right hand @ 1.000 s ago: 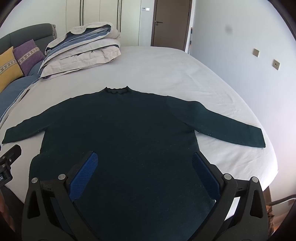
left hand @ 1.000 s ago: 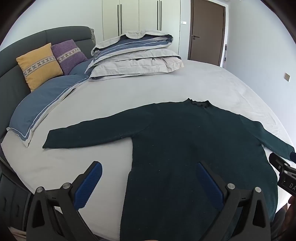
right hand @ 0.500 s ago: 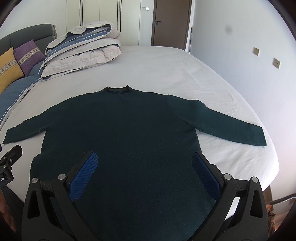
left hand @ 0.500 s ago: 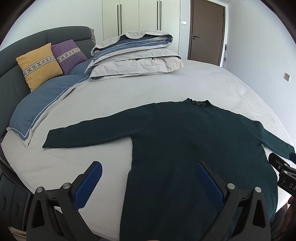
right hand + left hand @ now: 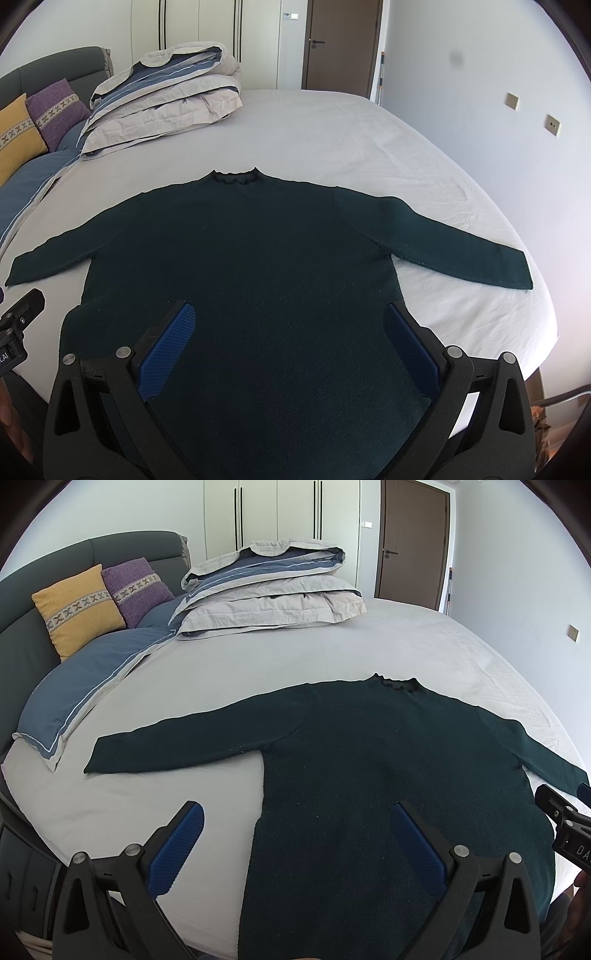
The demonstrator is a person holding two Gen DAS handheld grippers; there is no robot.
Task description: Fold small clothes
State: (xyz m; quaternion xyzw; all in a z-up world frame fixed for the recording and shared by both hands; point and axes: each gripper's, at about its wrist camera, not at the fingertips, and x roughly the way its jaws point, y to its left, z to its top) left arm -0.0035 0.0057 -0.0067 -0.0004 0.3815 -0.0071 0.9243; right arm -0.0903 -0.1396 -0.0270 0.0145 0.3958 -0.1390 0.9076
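Left wrist view looks down the bed [image 5: 332,653], where a dark green sweater [image 5: 369,768] lies flat on the pale sheet, front or back up I cannot tell, neck toward the far end and both sleeves spread out to the sides. The left gripper [image 5: 295,843] hangs above the near part of the bed with its jaws wide apart and nothing between them. Its blue-padded left finger sits over bare sheet, just outside the sweater's side edge, while the right finger is over the dark knit of the body; the side seam runs up between the two. At the right edge of this view part of the other black tool shows, beside the sweater's far sleeve.

From the right wrist view the right gripper [image 5: 290,349] is also spread wide and grips nothing. Both of its blue pads frame the lower body of the sweater [image 5: 258,258], the cloth filling the whole gap between them. I cannot tell whether the fingers touch the fabric or hover above it. The right sleeve reaches out toward the bed's edge.

Beyond the neckline a folded duvet [image 5: 269,587] is stacked near the headboard, with a yellow cushion [image 5: 77,609] and a purple cushion [image 5: 136,589] leaning beside it.
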